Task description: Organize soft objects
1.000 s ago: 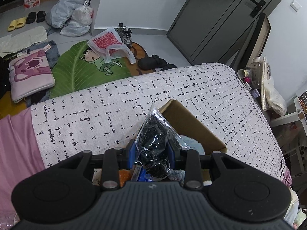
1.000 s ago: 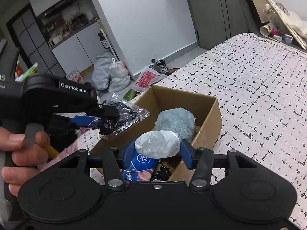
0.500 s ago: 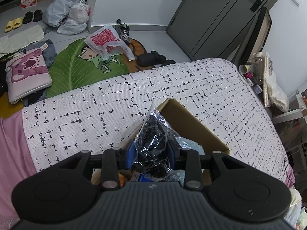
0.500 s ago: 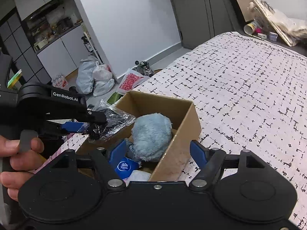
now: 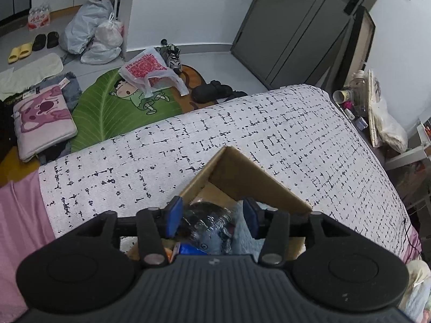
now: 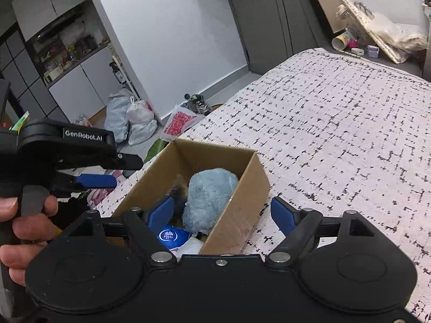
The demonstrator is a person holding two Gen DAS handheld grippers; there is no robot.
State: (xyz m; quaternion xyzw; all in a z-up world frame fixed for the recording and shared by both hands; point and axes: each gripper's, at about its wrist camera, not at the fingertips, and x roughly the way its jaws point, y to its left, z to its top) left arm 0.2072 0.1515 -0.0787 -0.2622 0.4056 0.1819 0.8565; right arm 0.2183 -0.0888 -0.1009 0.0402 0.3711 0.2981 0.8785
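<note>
Cardboard box (image 6: 237,210) sits on the bed (image 6: 336,140), on its white black-flecked cover, at 6 o'clock in both wrist views. Inside: blue plush toy (image 6: 208,196) against the right wall, crinkly clear bag of dark stuff (image 5: 207,222) beside it, blue-label packet (image 6: 169,235) and white plastic bag (image 6: 191,246) at the near end.

Left hand-held gripper (image 5: 212,215) hangs over the box, jaws parted and released; the crinkly bag lies below between the blue pads, not pinched. Its jaws have just been opening. A hand (image 6: 24,231) holds its grip at 9 o'clock in the right view.

Right hand-held gripper (image 6: 225,212) is spread wide and empty, jaws just opened further; left pad is over the box interior, right pad outside the box's right wall, so that wall stands between the pads.

Around: pink sheet (image 5: 18,220) at 8 o'clock; on the floor a green leaf rug (image 5: 107,107), pink cushion (image 5: 43,118), red-print plastic bag (image 5: 146,67), grey sacks (image 5: 91,32), slippers (image 5: 20,51), dark door (image 5: 296,27) at 1 o'clock, cluttered side table (image 5: 361,99) at 3 o'clock.

Versus a second ago: the crinkly bag was clamped upright in the left pads, now it has dropped into the box. The white bag was in the right pads, now it lies in the box.
</note>
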